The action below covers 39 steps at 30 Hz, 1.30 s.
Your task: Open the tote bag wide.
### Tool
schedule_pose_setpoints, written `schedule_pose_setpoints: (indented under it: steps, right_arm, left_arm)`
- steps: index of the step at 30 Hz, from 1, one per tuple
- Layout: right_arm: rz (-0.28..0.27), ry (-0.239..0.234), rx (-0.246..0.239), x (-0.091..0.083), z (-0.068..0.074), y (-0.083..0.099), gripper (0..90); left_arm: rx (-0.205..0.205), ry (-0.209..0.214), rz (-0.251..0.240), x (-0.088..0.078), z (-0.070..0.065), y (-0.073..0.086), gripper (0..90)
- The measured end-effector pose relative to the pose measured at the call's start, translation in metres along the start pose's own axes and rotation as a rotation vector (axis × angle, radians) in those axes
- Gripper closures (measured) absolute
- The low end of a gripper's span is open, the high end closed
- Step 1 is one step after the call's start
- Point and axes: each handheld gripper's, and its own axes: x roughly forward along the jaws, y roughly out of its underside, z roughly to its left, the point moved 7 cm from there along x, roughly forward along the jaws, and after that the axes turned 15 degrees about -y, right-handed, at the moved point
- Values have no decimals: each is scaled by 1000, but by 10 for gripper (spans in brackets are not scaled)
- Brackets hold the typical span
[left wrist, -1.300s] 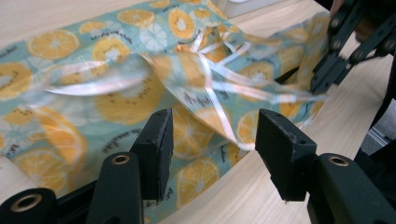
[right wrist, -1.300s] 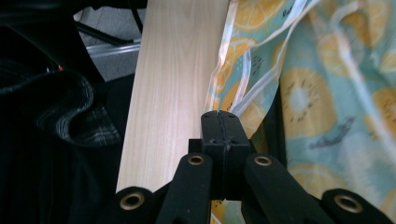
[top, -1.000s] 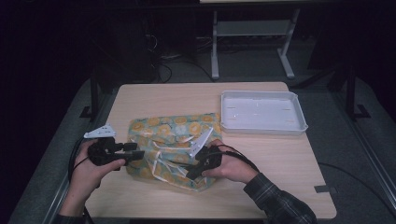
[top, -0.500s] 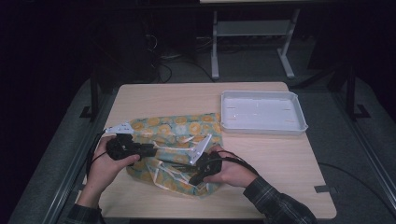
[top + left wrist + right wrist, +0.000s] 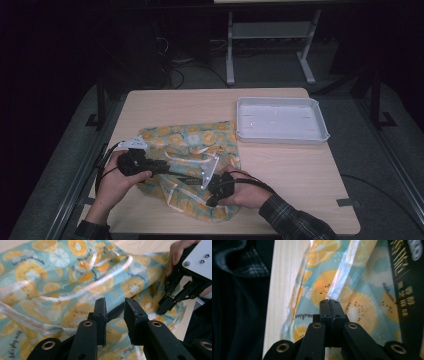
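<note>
1. Light wood-grain desk (image 5: pixel 280 165), dark room w/ grey floor around it; white metal frame stand (image 5: pixel 270 35) on the floor beyond the far edge.
2. White shallow rectangular plastic tray (image 5: pixel 281 120) sits well away from both tools, up-right of them on the desk.
3. Teal clear-plastic bag w/ orange citrus print (image 5: pixel 192 150) lies flat on the desk, under and between the two tools.
4. Left tool (image 5: pixel 114 312): jaws narrow, just been closing; a dark strip and bag film sit in the gap, can't tell if pads press yet.
5. Right tool (image 5: pixel 331 305): jaws fully together, over the bag's near edge; can't tell if film is pinched.
6. In left tool's view, right tool (image 5: pixel 166 307) is ahead-right, tips down on the bag.
</note>
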Motion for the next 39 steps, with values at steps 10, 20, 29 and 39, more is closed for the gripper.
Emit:
schedule_pose_setpoints:
  steps: [10, 20, 29, 39]
  right_arm:
    - [7, 1, 3, 1, 0, 1, 900]
    - [5, 9, 0, 2, 1, 1, 899]
    - [-3, 35, -17, 2, 2, 2, 890]
    - [-17, 15, 5, 2, 3, 2, 835]
  left_arm:
    - [26, -13, 79, 7, -4, 25, 773]
    - [-7, -46, 159, 9, 6, 60, 787]
    - [-21, -66, 225, 27, 13, 77, 795]
    - [-21, -73, 245, 34, 14, 80, 811]
